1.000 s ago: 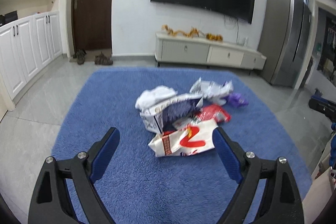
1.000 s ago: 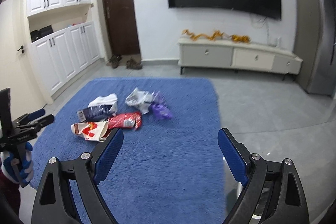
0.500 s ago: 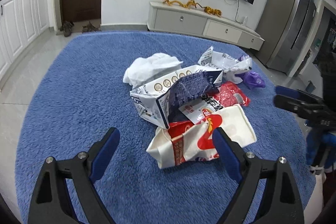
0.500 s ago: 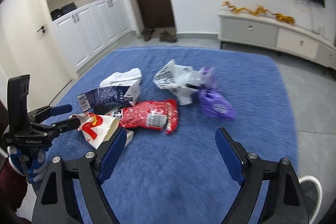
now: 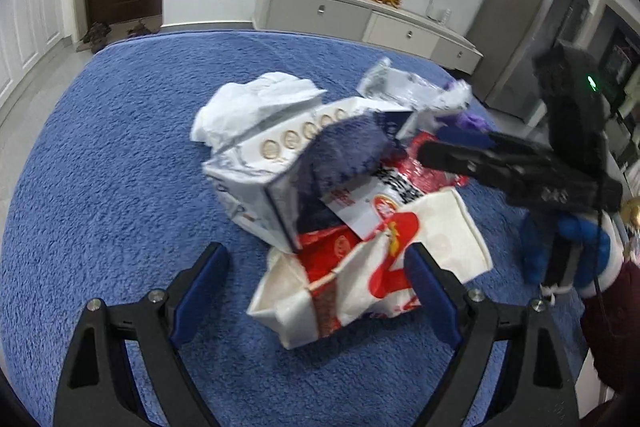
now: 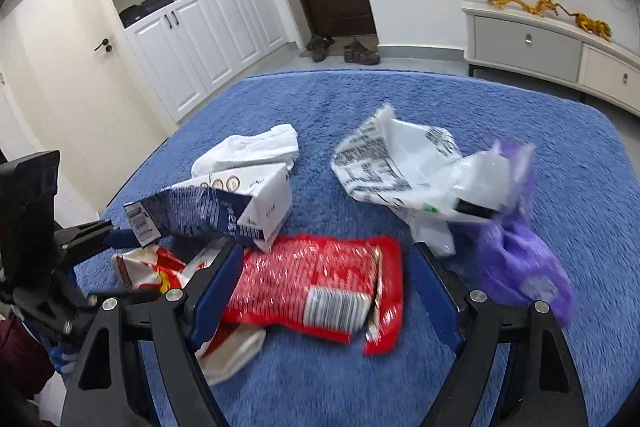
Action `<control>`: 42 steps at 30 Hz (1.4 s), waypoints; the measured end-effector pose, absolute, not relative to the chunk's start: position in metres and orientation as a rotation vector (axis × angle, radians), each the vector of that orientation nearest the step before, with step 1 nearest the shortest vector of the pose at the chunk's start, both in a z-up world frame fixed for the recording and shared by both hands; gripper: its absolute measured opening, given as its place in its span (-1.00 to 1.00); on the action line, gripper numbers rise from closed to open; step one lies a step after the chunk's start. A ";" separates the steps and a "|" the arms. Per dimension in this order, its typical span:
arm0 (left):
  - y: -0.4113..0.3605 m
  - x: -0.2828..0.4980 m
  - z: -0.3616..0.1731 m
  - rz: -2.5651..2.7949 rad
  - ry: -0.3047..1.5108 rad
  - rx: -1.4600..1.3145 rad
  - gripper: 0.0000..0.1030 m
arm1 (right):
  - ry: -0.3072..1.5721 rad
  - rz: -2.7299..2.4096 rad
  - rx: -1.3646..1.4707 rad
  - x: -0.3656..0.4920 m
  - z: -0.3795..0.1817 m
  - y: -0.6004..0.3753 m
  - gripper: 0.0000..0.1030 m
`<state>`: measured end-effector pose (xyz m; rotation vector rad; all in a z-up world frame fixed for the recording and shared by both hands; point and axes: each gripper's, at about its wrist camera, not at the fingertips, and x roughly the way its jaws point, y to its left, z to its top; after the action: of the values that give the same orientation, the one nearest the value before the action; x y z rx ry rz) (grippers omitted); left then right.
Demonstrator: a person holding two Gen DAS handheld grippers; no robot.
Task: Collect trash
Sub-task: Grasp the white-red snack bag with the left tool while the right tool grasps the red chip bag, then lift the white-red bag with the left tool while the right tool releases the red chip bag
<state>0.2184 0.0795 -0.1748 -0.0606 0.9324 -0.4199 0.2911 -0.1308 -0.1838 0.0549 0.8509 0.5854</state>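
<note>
A pile of trash lies on a blue rug (image 5: 100,187). My left gripper (image 5: 314,259) is open just above it, with a white-and-red paper bag (image 5: 372,279) between its fingers but not pinched. Behind the bag is a torn white and dark-blue carton (image 5: 288,163), then a crumpled white bag (image 5: 256,103). My right gripper (image 6: 326,255) is open and straddles a red snack bag (image 6: 320,287) without pressing it. A printed white plastic bag (image 6: 400,167) and a purple bag (image 6: 520,259) lie to its right.
A low TV cabinet (image 6: 528,43) with gold dragon figures stands beyond the rug. Shoes (image 6: 344,49) sit by the brown door, white cupboards (image 6: 200,39) line the left wall, and a grey fridge (image 5: 528,27) is at the right. A blue-gloved hand (image 5: 572,247) holds the right gripper.
Both grippers have come down and closer to the pile. The right one swung left across the rug to the red snack bag and now shows in the left wrist view.
</note>
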 end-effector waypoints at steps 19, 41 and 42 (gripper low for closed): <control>0.070 0.190 -0.171 -0.435 0.905 -0.032 0.05 | 0.915 0.626 0.009 0.274 -0.193 -0.129 0.03; 0.106 0.100 -0.160 -0.368 0.876 -0.066 -0.08 | 0.922 0.724 -0.080 0.209 -0.174 -0.109 0.14; 0.112 0.095 -0.160 -0.360 0.876 -0.078 -0.08 | 0.924 0.736 -0.076 0.209 -0.174 -0.106 0.15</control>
<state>0.0948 0.1121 -0.1603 -0.0785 0.8761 -0.3596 0.2090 -0.1062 -0.1737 -0.0757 0.9238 0.7357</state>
